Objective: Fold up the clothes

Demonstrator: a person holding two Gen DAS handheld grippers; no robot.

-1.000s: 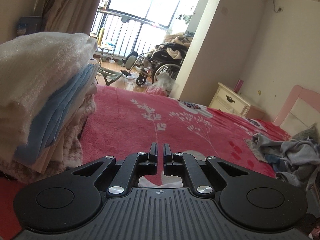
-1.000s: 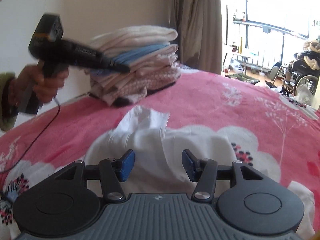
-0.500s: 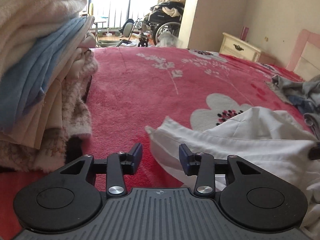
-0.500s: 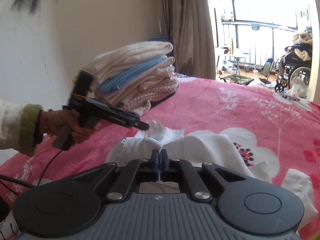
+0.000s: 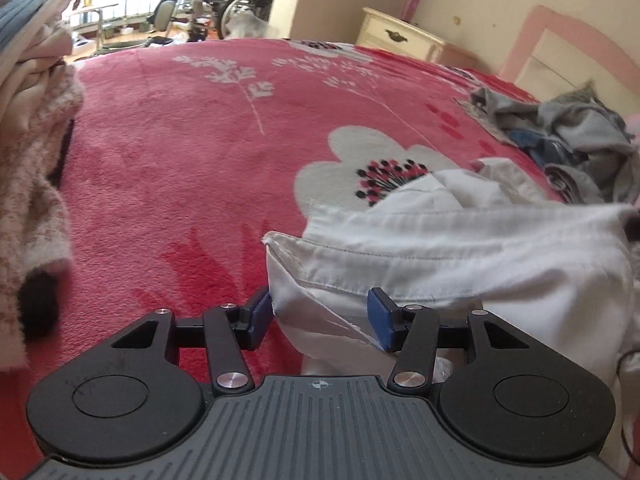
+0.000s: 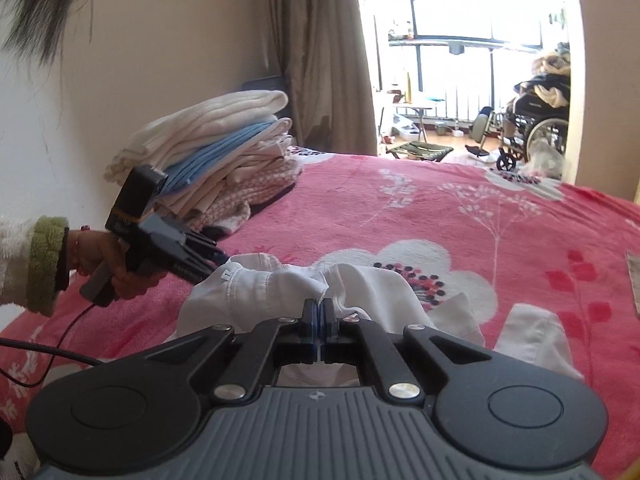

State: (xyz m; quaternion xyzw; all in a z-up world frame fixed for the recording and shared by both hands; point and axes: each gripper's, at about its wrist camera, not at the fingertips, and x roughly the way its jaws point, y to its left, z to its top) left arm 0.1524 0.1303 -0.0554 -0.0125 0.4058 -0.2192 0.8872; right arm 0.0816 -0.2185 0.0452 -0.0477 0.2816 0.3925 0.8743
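White garment: one, crumpled on the red floral bed, beside the folded stack. Right tongs: pinched tight on a fold of its cloth. Left tongs: spread wide, straddling the garment's near corner, not yet gripping. Advice: close the left tongs squarely on the hemmed edge, then draw both grips apart for a taut, flat spread. Folded stacks: one. Unfolded grey pile, beyond the garment: one.
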